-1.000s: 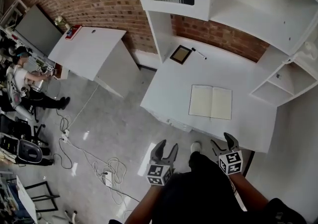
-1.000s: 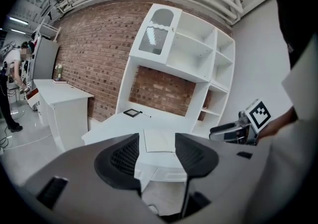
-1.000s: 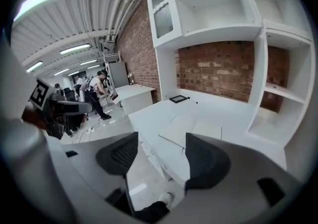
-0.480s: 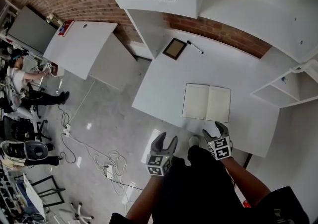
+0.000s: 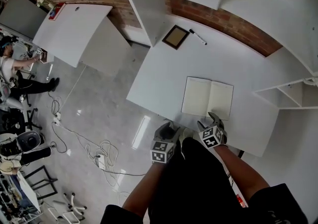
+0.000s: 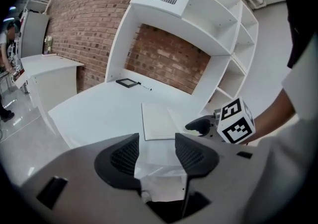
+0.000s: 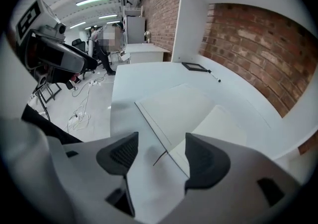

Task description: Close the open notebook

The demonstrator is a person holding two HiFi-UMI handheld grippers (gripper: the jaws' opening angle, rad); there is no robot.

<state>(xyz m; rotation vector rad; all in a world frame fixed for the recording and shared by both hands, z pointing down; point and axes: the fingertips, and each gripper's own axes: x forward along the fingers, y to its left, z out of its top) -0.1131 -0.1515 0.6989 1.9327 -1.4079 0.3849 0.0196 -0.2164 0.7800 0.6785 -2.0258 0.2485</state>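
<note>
1. I have the notebook [image 5: 207, 98] lying open and flat on the white desk [image 5: 164, 76], both pale pages facing up and the spine running away from me.
2. My right gripper [image 5: 208, 120] hangs over the notebook's near edge, about where the spine meets the right-hand page.
3. Its own camera shows the jaws spread wide, with the notebook's near edge in the gap and nothing pinched. I can't tell whether a tip touches the paper.
4. A thin dark ribbon [image 7: 160, 157] pokes out from the notebook's near edge and shows between those jaws.
5. My left gripper [image 5: 167, 129] sits close to the notebook's near-left corner, at the desk's front edge and just beside the right gripper.
6. Its jaws stand apart too, with only the desk's edge between them, so it is holding nothing.
7. Beyond the notebook, toward the brick wall [image 5: 233, 27], a dark picture frame [image 5: 175, 37] lies flat.
8. A pen [image 5: 198, 37] lies just to the right of the frame, and both are well apart from the notebook.
9. Far to the left of the notebook, across the grey floor, there is a second white table [image 5: 74, 24].
10. Loose cables [image 5: 99, 153] trail on the floor on that side of the notebook, and a person [image 5: 10, 69] is at the far left edge.
</note>
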